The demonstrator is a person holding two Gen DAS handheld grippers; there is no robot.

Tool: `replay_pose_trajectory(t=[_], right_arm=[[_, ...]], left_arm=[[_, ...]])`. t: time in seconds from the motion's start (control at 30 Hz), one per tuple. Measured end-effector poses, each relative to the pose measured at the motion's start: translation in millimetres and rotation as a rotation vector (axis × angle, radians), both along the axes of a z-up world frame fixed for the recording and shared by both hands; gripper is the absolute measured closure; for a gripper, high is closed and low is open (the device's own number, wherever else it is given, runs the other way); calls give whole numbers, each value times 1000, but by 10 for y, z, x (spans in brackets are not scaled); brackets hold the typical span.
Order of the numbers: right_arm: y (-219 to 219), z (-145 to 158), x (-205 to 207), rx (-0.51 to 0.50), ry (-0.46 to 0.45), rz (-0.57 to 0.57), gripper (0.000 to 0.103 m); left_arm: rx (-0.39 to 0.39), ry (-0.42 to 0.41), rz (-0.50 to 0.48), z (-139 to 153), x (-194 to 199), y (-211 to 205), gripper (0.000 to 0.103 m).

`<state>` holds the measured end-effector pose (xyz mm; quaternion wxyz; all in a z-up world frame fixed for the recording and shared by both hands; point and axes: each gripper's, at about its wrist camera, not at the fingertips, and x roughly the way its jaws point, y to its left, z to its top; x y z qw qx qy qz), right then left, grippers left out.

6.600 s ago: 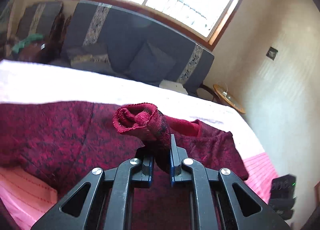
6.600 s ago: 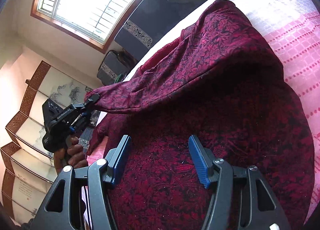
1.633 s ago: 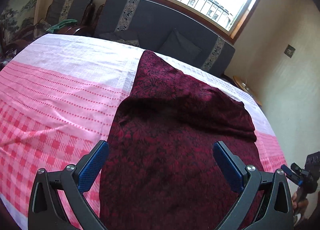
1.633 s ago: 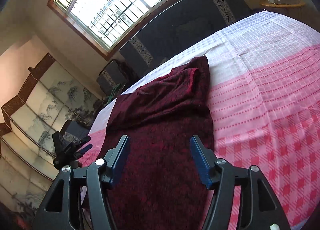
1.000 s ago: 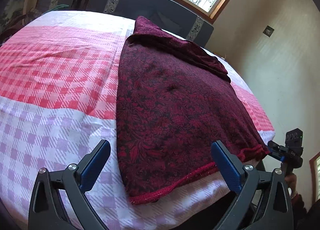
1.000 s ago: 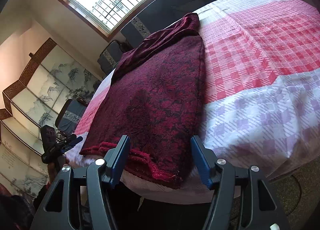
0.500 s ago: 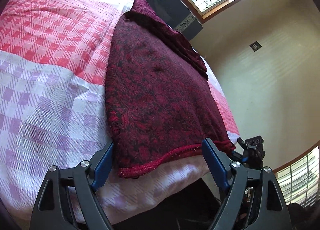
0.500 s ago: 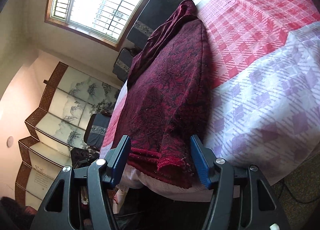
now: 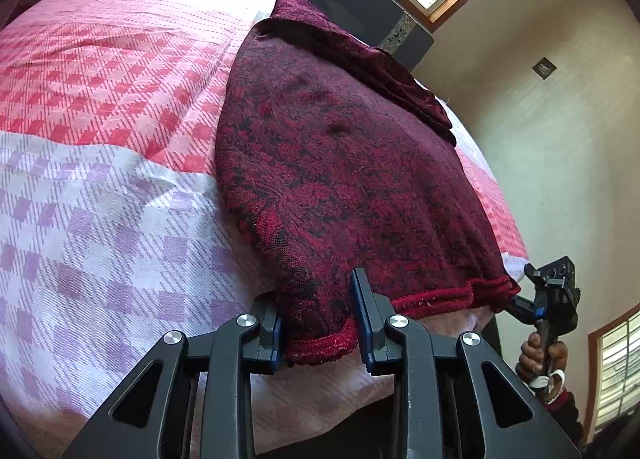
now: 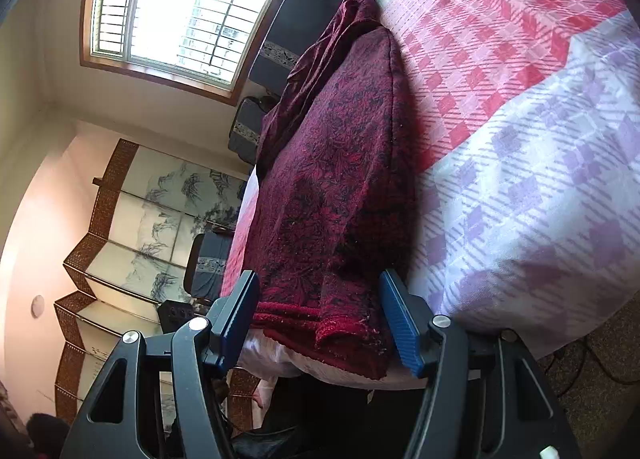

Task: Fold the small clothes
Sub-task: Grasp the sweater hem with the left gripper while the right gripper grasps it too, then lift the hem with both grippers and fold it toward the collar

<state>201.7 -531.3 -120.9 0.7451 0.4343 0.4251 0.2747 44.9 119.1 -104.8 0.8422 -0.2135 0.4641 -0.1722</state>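
Red garment [image 9: 344, 163] on bed [image 9: 104, 195]: my left tongs [image 9: 318, 329] closing on hem corner; right tongs [image 10: 320, 319] gape around other corner.

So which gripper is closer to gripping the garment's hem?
Left gripper: its jaws are closing onto the garment hem corner. The right gripper straddles the other corner, jaws wide.

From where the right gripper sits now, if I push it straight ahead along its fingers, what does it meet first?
Most likely the near hem corner of the maroon garment: it already lies between the fingers of the right gripper, whose jaws stand apart and do not look pressed on it. The checked bedspread lies under it; depth is uncertain.
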Motion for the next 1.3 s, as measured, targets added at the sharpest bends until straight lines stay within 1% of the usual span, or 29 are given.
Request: replay_pose_trajectory(t=[0.07,0.1,0.13,0.17,0.2,0.23,0.27,0.3,0.33,0.4,0.57,0.7,0.87,1.13,1.2,1.27,1.3], right_arm=[[20,26,23,-25,5,5,46],[44,52,31,-62,1,10,53],[76,76,33,-117,-1,14,73],[120,86,54,-174,8,18,82],[131,66,63,-194,15,17,90],[120,43,69,-175,15,12,90],[117,34,76,-170,16,11,90],[126,37,81,-175,12,13,90],[129,24,85,-180,9,15,90],[136,15,99,-178,8,17,90],[112,-35,82,-149,5,17,90],[57,-81,69,-124,6,15,89],[57,-82,65,-121,7,15,89],[23,-101,61,-112,14,19,89],[17,-88,67,-112,17,21,89],[34,-76,87,-129,13,24,91],[48,-65,87,-148,10,28,92]], left_arm=[[84,-18,8,32,-40,-67,74],[109,-22,15,40,-55,-85,72],[129,-24,17,44,-61,-104,70],[146,-27,20,51,-66,-117,69],[166,-31,24,57,-71,-128,66],[188,-36,29,66,-79,-136,59],[210,-42,36,78,-86,-143,55],[226,-48,43,87,-96,-141,46],[238,-54,51,93,-106,-133,40],[255,-54,71,99,-115,-93,34],[253,-48,99,79,-149,13,27],[286,-48,86,85,-139,-38,27],[339,-62,58,76,-122,-167,27],[367,-71,27,64,-61,-253,27],[361,-78,16,63,-39,-272,27],[338,-89,-7,65,-30,-286,30],[325,-92,-10,69,-16,-283,48]])
